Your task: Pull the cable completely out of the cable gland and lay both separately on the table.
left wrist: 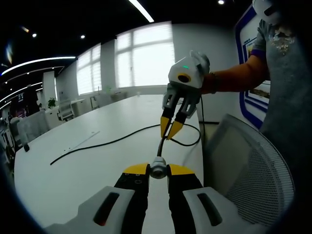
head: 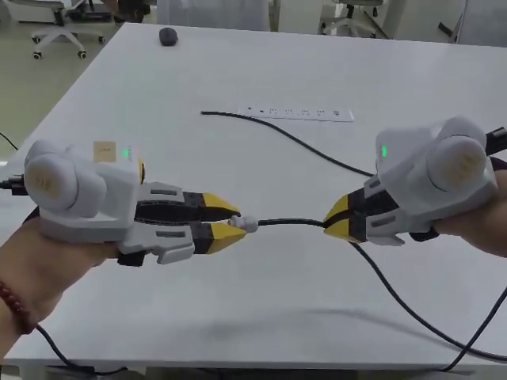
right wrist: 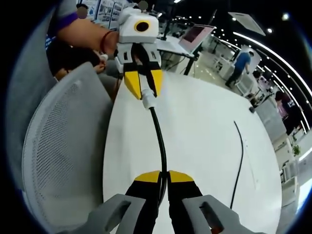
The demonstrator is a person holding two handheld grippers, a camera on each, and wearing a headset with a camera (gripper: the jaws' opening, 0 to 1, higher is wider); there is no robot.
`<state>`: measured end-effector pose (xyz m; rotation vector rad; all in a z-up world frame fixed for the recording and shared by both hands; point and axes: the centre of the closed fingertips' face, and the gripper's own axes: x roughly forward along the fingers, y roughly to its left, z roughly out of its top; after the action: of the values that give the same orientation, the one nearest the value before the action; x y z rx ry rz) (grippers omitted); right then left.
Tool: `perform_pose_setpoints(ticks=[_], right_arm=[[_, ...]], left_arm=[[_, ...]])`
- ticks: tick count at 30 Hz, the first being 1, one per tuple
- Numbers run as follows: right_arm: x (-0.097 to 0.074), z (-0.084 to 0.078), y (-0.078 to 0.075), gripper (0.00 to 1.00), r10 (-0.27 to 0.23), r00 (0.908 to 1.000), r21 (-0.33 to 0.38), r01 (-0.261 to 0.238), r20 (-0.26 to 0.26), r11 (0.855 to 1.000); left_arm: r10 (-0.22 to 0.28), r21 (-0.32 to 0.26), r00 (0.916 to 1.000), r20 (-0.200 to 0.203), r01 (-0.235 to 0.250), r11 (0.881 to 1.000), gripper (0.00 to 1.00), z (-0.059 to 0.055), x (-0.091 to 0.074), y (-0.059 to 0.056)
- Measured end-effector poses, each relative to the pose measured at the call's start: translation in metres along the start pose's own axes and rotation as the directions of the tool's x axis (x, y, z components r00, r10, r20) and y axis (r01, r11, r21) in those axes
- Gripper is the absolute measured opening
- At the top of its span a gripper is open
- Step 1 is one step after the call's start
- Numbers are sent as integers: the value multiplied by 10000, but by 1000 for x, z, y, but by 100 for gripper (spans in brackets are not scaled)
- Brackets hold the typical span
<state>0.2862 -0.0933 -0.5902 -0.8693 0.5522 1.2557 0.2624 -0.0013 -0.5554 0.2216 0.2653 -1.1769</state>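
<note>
Gland (head: 245, 226) pinched by left gripper (head: 235, 224), cable (head: 289, 222) by right gripper (head: 327, 222); gripper views show mesh chair (left wrist: 253, 170).

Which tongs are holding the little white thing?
The left tongs grip the white cable gland; the right tongs pinch only the black cable.

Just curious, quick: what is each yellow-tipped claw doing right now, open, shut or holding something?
Left gripper: closed on the cable gland.
Right gripper: closed on the cable.
</note>
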Motion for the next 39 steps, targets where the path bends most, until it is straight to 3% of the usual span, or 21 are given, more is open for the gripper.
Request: perform_pose_setpoints(ticks=[9, 17, 26, 32, 39], right_arm=[[-3, -8, -31, 0, -687, 9975, 855, 699, -169, 9939], [5, 6, -62, 0, -1000, 9944, 1466, 940, 341, 9847], [32, 15, -96, 0, -1034, 9914, 1878, 869, 797, 9783], [58, 14, -117, 0, -1228, 9870, 2112, 987, 1039, 9724], [96, 2, -137, 0, -1363, 9845, 2514, 1050, 1105, 9622]], left_arm=[[120, -117, 9999, -55, -121, 9999, 14, -4, -1, 10], [-50, -56, 10000, -71, 49, 10000, 14, -3, 13, 23], [-222, -52, 9996, -197, 221, 9997, 15, -12, 30, 43], [-531, -58, 9974, -479, 529, 9986, 15, -30, 49, 49], [-695, -396, 9967, -424, 679, 9969, 15, -50, 69, 59]])
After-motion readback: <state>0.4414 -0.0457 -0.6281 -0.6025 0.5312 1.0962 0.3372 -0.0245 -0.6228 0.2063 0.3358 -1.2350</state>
